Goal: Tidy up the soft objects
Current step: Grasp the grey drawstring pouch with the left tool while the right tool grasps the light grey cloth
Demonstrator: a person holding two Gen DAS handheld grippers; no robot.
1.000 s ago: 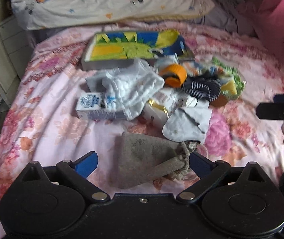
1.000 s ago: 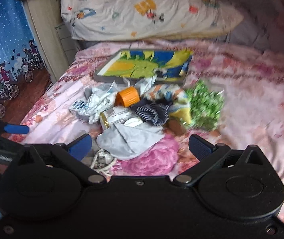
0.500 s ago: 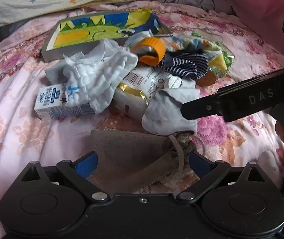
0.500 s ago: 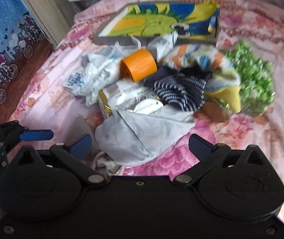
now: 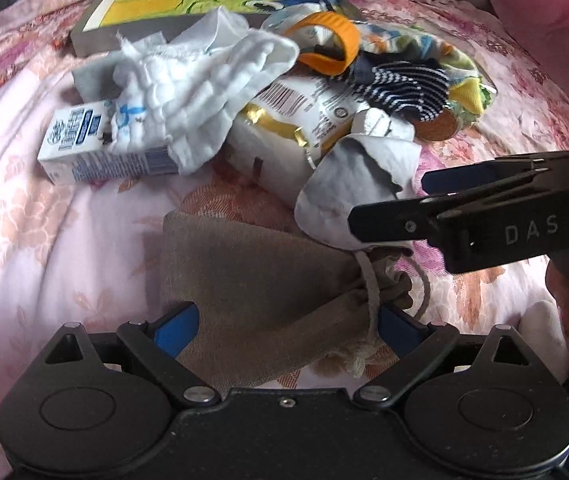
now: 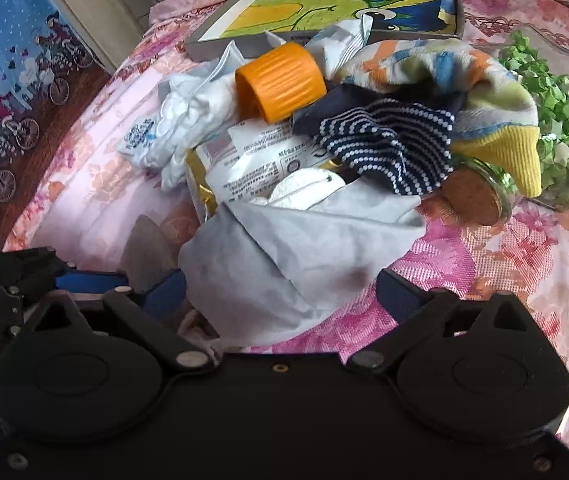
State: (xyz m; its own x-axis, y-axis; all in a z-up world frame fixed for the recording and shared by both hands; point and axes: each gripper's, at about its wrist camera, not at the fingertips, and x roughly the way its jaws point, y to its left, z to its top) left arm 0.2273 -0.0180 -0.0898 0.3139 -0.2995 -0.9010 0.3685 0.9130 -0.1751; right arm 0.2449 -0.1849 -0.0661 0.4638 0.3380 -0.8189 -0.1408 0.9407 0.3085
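Two soft items nearest on the bed (image 5: 44, 240): brown drawstring pouch (image 5: 260, 280), limp, between the open left gripper (image 5: 286, 326); crumpled grey cloth (image 6: 296, 256) between the right gripper (image 6: 280, 294), jaws closing, not yet pinching.

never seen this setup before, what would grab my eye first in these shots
A jumbled heap on the pink floral bedspread draws the eye: a ribbed orange plastic cap on top, a navy-and-white striped sock right of it, and a flat box with a bright green dinosaur picture behind. Nearer, the left gripper straddles a brown drawstring pouch, and the right gripper, jaws closing, straddles a pale grey cloth.
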